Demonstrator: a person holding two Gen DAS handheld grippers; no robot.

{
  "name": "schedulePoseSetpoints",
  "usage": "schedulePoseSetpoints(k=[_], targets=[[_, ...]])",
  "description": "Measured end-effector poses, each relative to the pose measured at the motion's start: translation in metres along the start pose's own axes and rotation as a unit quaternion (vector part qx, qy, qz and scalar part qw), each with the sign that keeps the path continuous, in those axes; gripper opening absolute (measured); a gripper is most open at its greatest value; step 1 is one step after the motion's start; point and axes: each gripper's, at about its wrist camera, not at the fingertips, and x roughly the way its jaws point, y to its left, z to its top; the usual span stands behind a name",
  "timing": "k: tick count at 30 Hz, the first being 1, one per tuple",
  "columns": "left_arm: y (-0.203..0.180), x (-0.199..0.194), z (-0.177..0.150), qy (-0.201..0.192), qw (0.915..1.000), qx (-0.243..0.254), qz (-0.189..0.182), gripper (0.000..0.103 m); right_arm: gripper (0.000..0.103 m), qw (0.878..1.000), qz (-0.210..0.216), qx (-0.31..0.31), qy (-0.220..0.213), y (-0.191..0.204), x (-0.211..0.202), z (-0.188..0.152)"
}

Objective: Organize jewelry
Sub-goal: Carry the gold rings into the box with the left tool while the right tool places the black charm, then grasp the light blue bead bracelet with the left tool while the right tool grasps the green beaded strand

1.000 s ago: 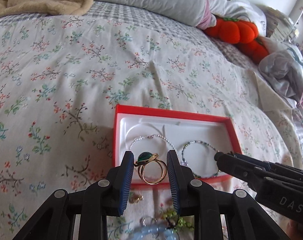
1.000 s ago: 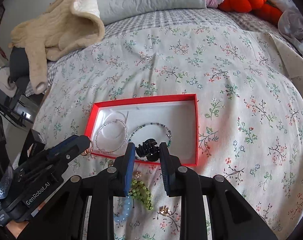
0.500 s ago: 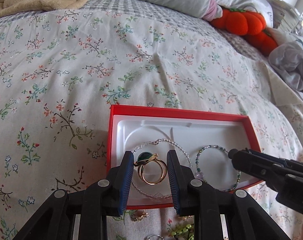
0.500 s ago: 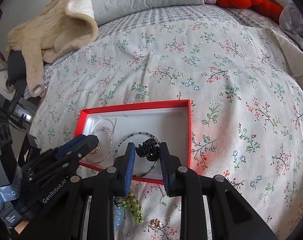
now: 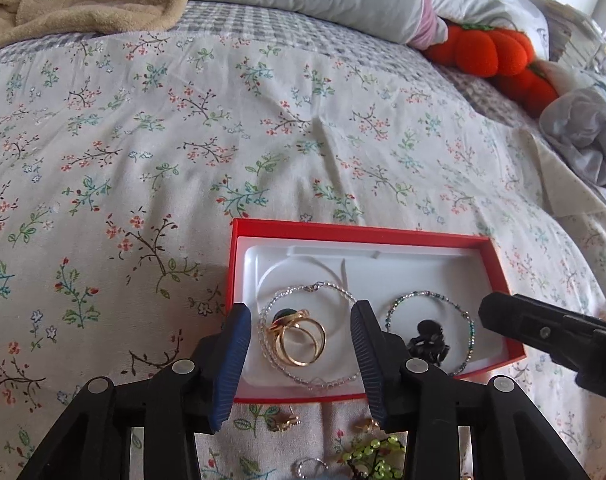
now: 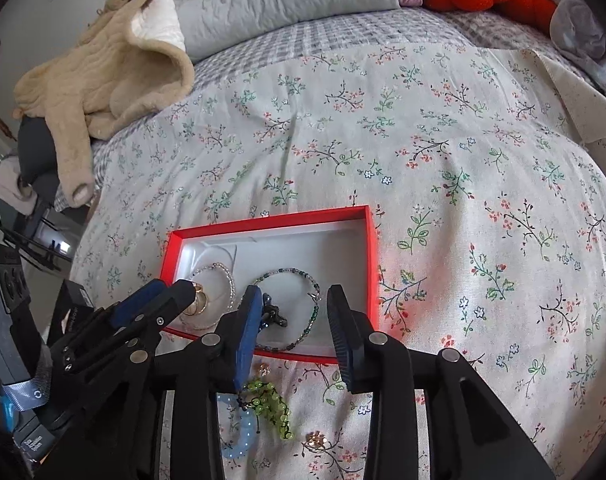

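Note:
A red box (image 5: 355, 233) (image 6: 373, 264) with a white liner lies on the floral bedspread. Inside it lie a clear bead bracelet (image 5: 335, 380), a dark bead bracelet (image 5: 469, 332) (image 6: 299, 338), a gold ring with a green stone (image 5: 297, 336) (image 6: 197, 304) and a black hair clip (image 5: 427, 340) (image 6: 275, 316). My left gripper (image 5: 299, 328) is open over the ring, which lies loose inside the clear bracelet. My right gripper (image 6: 293, 304) is open over the hair clip, which lies inside the dark bracelet.
Loose jewelry lies on the bedspread in front of the box: a green bead string (image 6: 269, 402) (image 5: 373, 454), a light blue bracelet (image 6: 239, 436), gold earrings (image 5: 283, 422) (image 6: 317, 438). Pillows, a beige blanket (image 6: 103, 68) and orange plush pumpkins (image 5: 491, 50) lie at the back.
Both grippers have opened. The ring has dropped from the left gripper into the box, and the hair clip from the right gripper. Both grippers moved forward over the box.

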Motion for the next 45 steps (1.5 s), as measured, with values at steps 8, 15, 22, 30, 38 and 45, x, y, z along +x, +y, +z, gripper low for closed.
schedulePoseSetpoints(k=[8, 15, 22, 30, 38, 45], targets=[[-0.002, -0.020, -0.008, 0.001, 0.9999, 0.005, 0.010, 0.059, 0.050, 1.000, 0.005, 0.003, -0.012, 0.003, -0.025, -0.008], [-0.001, -0.032, -0.019, 0.015, 0.9997, 0.002, 0.017, 0.075, 0.056, 1.000, 0.002, 0.005, -0.011, 0.003, -0.040, -0.020], [0.003, -0.033, -0.038, 0.060, 0.9959, -0.011, 0.067, 0.090, 0.069, 0.999, -0.032, 0.000, 0.013, 0.001, -0.046, -0.039], [0.004, -0.029, -0.058, 0.117, 0.9903, -0.010, 0.074, 0.090, 0.070, 0.997, -0.054, 0.007, 0.050, -0.007, -0.043, -0.059], [0.005, -0.011, -0.077, 0.169, 0.9834, -0.018, 0.063, 0.089, 0.071, 0.995, -0.065, 0.021, 0.069, -0.013, -0.039, -0.068], [0.006, 0.007, -0.088, 0.202, 0.9781, -0.030, 0.039, 0.052, 0.071, 0.994, -0.067, 0.015, 0.080, -0.010, -0.032, -0.071]])
